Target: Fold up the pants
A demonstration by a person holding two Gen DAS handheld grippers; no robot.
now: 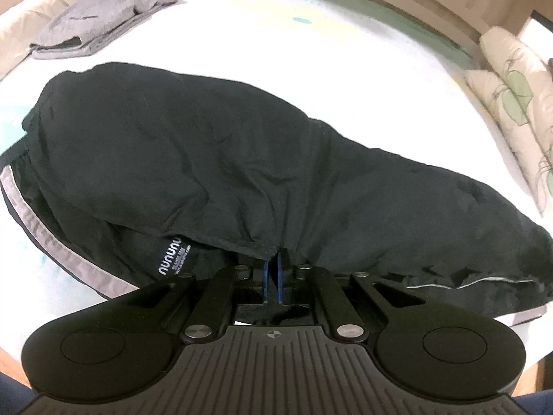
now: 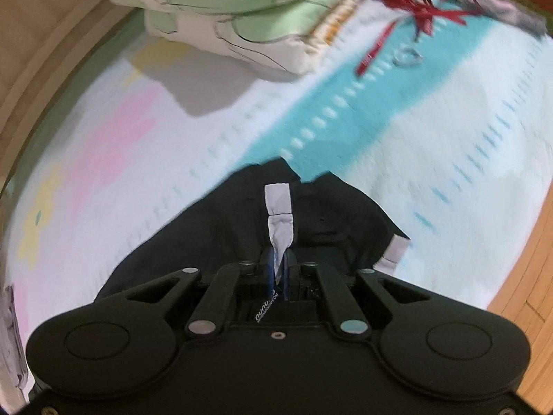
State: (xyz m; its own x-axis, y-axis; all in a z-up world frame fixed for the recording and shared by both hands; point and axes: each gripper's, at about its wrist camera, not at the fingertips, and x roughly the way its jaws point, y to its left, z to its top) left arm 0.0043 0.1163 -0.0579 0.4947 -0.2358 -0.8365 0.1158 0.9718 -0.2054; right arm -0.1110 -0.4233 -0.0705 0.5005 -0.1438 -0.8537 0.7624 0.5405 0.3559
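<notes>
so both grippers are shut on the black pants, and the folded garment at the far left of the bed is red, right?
Not red: the folded garment is grey, as the left wrist view shows. The rest holds: the left gripper and right gripper are both shut on the black pants.

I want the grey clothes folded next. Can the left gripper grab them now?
Probably not yet. The left gripper is shut on the black pants, and the grey clothes lie beyond them across the bed.

Black pants [image 1: 242, 159] hide both claws' tips.
</notes>
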